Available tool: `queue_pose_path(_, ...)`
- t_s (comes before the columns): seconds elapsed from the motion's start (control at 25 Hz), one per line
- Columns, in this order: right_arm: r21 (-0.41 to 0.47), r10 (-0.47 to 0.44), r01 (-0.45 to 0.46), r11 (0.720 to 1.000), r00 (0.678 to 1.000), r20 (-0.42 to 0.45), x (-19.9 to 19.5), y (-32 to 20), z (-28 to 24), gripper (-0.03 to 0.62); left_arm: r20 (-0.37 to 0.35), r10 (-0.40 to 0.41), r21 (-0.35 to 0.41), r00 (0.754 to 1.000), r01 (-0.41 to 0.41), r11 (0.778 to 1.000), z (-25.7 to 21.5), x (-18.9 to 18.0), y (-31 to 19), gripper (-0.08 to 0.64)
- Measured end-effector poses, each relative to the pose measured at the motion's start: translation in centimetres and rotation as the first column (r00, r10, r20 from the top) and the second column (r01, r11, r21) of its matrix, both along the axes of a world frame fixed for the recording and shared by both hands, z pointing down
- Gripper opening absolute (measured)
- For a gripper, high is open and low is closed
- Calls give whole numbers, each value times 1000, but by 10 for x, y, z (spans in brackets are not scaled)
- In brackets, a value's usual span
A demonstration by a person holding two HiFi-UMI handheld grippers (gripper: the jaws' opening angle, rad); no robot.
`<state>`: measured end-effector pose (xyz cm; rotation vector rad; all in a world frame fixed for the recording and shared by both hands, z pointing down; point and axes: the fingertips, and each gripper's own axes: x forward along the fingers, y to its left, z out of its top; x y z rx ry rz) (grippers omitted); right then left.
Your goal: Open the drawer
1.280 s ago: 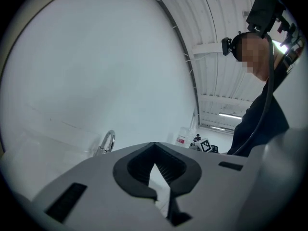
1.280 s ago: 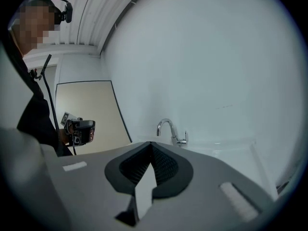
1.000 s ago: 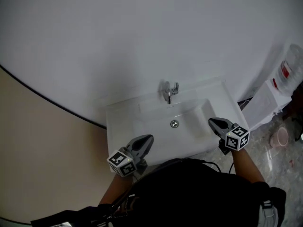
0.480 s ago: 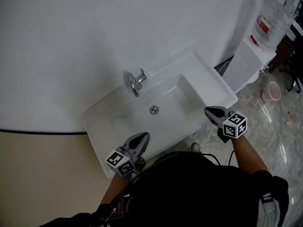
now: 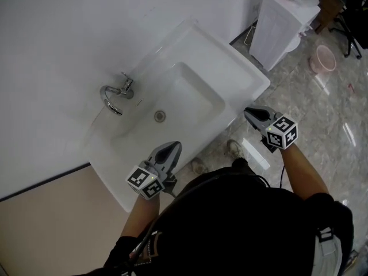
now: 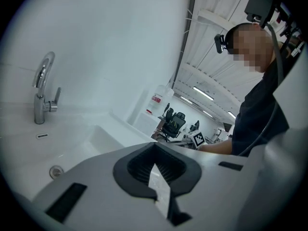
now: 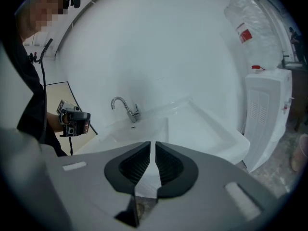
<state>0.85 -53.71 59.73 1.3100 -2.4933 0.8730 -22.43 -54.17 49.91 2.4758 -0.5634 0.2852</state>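
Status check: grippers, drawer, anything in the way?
Left gripper jaws shut, empty, over the sink front rim. Right gripper jaws shut, empty, off the sink's corner. Drawer not in view. Nothing seen blocking.

There is one white sink (image 5: pixel 241 76), with one tap (image 5: pixel 114 94) and one drain (image 5: pixel 160 116). Two tongs show, the left tongs (image 5: pixel 171 148) and the right tongs (image 5: pixel 249 112), carrying two marker cubes (image 5: pixel 144 181) in all. The floor holds one water dispenser (image 5: pixel 282 25), one pink bucket (image 5: pixel 323 59) and two shoes (image 5: pixel 198 165).
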Motion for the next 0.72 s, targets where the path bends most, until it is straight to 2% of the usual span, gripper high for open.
queue_pose_path(0.28,-9,13,-13,1000,1000,-2,21,8,32,5,32,74,-29,997,-73,997,21,47,-4,-6)
queue_pose_path(0.72,-50,14,-15,999,999,-29,35,13,99,14,90,148,-88,985,-141,986,60,81,1,-6)
